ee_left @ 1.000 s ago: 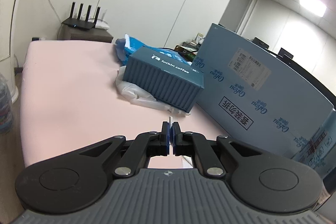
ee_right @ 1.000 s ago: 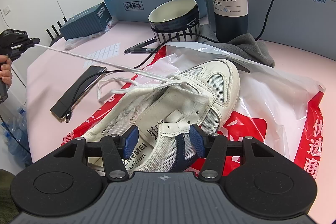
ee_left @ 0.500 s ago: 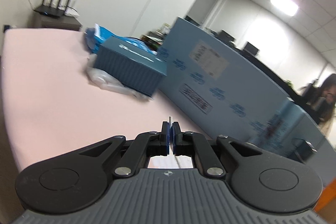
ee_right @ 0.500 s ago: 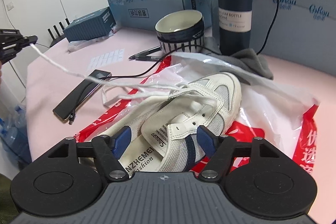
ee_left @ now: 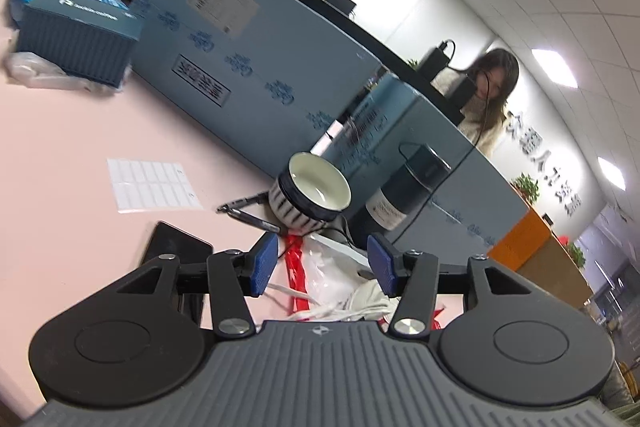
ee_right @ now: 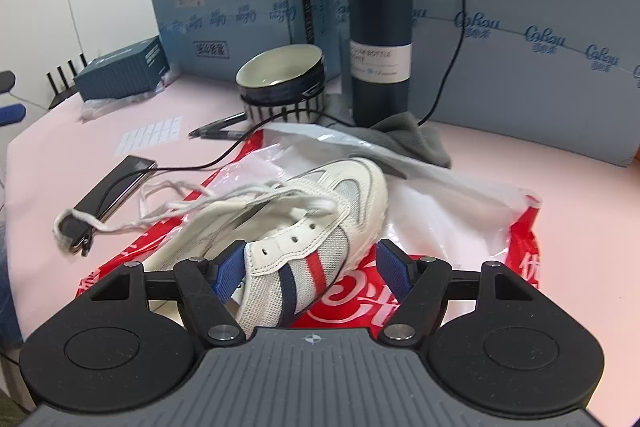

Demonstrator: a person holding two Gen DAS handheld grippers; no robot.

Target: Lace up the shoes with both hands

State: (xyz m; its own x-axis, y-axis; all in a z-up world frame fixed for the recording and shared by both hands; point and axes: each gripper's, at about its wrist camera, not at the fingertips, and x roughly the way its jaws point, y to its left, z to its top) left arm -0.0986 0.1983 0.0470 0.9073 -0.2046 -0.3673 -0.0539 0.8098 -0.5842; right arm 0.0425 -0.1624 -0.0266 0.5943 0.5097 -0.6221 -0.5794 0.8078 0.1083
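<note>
A white sneaker point(ee_right: 320, 223) with red and navy stripes lies on a red and white plastic bag point(ee_right: 440, 223). Its white lace point(ee_right: 132, 219) lies slack, trailing left over a black phone point(ee_right: 112, 195). My right gripper point(ee_right: 310, 269) is open, its jaws on either side of the shoe's side. My left gripper point(ee_left: 322, 263) is open and empty, above the table left of the shoe; a bit of lace point(ee_left: 328, 311) and bag point(ee_left: 320, 259) shows between its jaws.
A striped bowl point(ee_right: 280, 83), a dark vacuum bottle point(ee_right: 380, 31), pens point(ee_right: 220, 127), a grey cloth point(ee_right: 404, 139), a cable and a sticker sheet point(ee_right: 150, 135) lie behind the shoe. Blue cardboard boxes point(ee_right: 520, 39) wall the back. A dark blue box point(ee_left: 76, 35) stands far left.
My left gripper has opened and let go of the lace, which has dropped slack onto the phone. That gripper has swung right toward the bowl. My right gripper has shifted along the shoe's side.
</note>
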